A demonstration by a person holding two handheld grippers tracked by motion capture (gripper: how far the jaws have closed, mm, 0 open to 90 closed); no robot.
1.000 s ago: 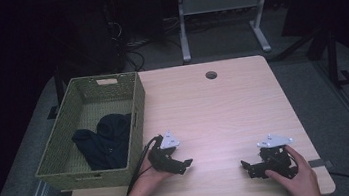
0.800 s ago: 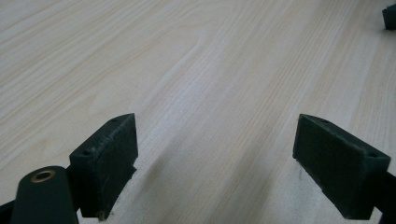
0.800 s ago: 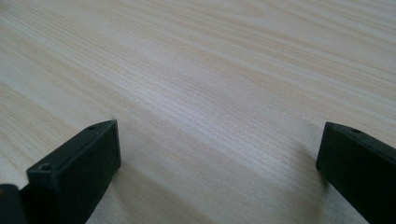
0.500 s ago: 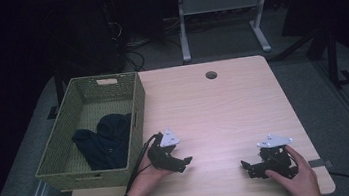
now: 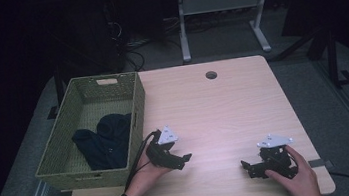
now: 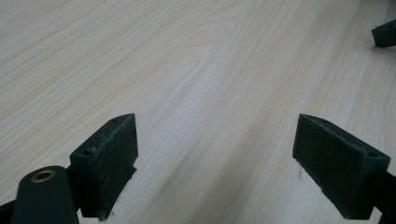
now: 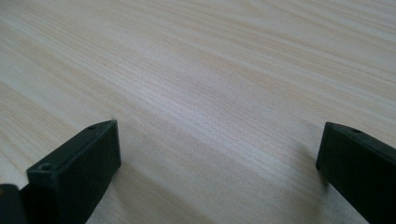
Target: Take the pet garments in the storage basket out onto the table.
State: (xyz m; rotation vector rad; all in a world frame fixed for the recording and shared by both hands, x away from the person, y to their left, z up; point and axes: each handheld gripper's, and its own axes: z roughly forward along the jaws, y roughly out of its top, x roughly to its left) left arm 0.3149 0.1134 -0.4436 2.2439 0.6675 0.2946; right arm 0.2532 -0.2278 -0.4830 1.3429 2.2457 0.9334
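Dark cloth [image 5: 105, 142] is lying inside the green woven basket [image 5: 135, 100] at the wooden worktop's [image 5: 224, 112] left edge; left gripper [image 5: 182, 160] and right gripper [image 5: 246, 168] are gaping empty near its front edge, suggesting stowing is finished.

Dim lab: bare desk [image 5: 224, 107], floor cables [image 5: 138, 47].

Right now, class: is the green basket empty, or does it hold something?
Not empty. The green basket holds dark clothing bunched on its floor in the high view; the item count is unclear.
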